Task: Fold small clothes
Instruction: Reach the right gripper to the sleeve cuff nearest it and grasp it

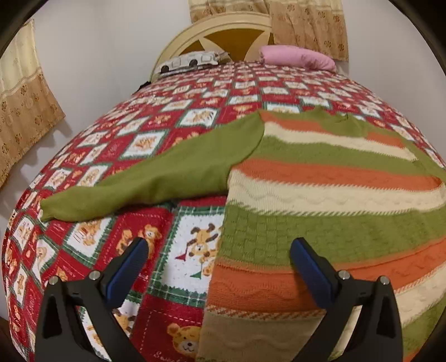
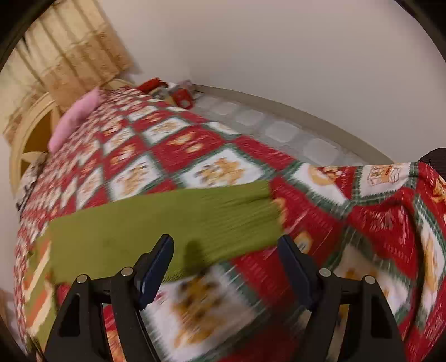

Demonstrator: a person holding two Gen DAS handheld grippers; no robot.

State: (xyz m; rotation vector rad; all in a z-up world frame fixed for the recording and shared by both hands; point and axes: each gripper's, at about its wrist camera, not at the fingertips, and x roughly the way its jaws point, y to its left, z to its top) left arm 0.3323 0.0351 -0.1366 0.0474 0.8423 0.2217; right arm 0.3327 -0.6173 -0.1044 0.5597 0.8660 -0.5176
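A small knit sweater (image 1: 334, 195) with green, orange and cream stripes lies flat on the bed, its plain green left sleeve (image 1: 156, 178) stretched out to the left. My left gripper (image 1: 220, 250) is open and empty, hovering over the sweater's lower left edge. In the right wrist view the other green sleeve (image 2: 167, 220) lies spread on the quilt, with a strip of the striped body (image 2: 39, 275) at far left. My right gripper (image 2: 225, 247) is open and empty just above the sleeve's near edge. That view is motion-blurred.
The bed is covered by a red, white and green teddy-bear quilt (image 1: 172, 273). A pink pillow (image 1: 298, 57) and a patterned pillow (image 1: 189, 62) lie by the cream headboard (image 1: 223, 25). Walls and curtains surround; bare mattress (image 2: 278, 131) runs along the wall.
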